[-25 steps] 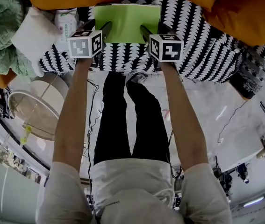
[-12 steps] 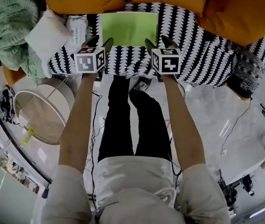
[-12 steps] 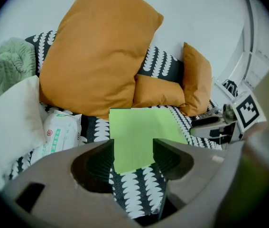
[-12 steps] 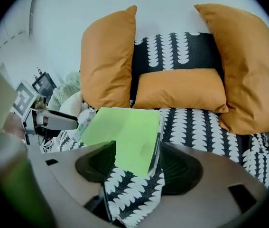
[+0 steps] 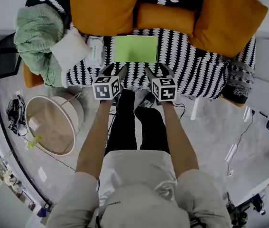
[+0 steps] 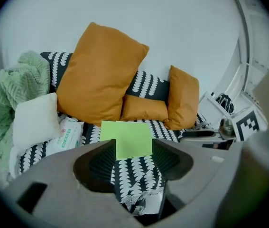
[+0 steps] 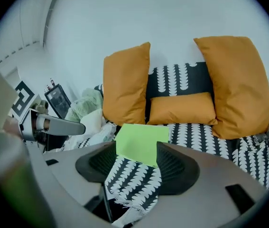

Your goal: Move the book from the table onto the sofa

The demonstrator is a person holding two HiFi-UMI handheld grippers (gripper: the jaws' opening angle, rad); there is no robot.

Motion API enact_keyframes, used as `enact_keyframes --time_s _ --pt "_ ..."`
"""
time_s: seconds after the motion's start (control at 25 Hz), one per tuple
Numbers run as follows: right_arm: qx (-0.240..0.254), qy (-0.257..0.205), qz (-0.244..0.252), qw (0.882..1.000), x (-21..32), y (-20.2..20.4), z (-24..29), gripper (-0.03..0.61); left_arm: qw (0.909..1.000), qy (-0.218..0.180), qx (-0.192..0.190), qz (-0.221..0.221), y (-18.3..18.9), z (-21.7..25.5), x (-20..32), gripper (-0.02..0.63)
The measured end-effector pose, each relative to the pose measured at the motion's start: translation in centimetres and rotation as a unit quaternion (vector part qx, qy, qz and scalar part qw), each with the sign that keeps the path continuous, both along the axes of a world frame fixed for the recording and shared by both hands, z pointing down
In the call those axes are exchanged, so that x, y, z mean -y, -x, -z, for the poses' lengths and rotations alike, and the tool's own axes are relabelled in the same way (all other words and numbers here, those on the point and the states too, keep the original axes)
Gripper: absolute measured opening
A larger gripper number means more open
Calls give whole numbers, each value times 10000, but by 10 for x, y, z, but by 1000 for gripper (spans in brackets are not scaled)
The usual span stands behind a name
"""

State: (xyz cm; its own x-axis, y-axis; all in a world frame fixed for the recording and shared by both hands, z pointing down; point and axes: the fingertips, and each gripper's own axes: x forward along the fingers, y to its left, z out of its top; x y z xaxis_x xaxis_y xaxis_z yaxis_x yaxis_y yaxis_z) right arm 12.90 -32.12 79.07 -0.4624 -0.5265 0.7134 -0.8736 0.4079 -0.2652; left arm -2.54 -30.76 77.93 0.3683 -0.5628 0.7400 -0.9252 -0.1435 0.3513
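Note:
The book point(image 5: 135, 49), thin with a plain green cover, lies flat on the sofa's black-and-white seat point(image 5: 181, 61), in front of the orange cushions. Both grippers hover just off the sofa's front edge, a short way from the book and not touching it. My left gripper point(image 5: 115, 71) is open and empty, and so is my right gripper point(image 5: 158, 71). In the left gripper view the book point(image 6: 126, 137) shows beyond the spread jaws of the left gripper point(image 6: 133, 158). The right gripper view shows the book point(image 7: 142, 141) the same way past the right gripper point(image 7: 133, 163).
Orange cushions point(image 5: 101, 8) line the sofa back. A green knitted blanket point(image 5: 37, 37), a white pillow point(image 5: 70, 51) and a wipes packet point(image 5: 95, 51) lie at the sofa's left end. A round beige table point(image 5: 53, 125) stands on the floor at left. The person's legs stand below the grippers.
Both grippers have drawn back from the book's sides towards the person. The book stays flat on the seat. The head view has pulled away, showing more of the sofa.

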Motion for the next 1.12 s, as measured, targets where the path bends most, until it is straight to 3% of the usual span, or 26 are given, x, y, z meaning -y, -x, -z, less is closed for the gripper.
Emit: enact_keyframes --time_s 0.24,0.48,0.6,0.88,1.12 --pt "72 -121 -163 9998 -40 1 46 249 9977 -396 -206 519 -10 68 -35 244" --pt "514 -236 -844 9948 -76 2 108 249 9941 -714 -541 617 -34 123 -66 242" --pt "578 -175 -931 9938 -89 7 122 249 9945 -787 -437 536 -48 143 -75 242" --pt "797 -258 -539 9950 -84 13 160 198 9934 -1084 227 -287 -62 172 -80 243" --pt "569 -439 -256 9971 -85 0 167 185 9925 -1159 363 -157 -53 171 -81 236"
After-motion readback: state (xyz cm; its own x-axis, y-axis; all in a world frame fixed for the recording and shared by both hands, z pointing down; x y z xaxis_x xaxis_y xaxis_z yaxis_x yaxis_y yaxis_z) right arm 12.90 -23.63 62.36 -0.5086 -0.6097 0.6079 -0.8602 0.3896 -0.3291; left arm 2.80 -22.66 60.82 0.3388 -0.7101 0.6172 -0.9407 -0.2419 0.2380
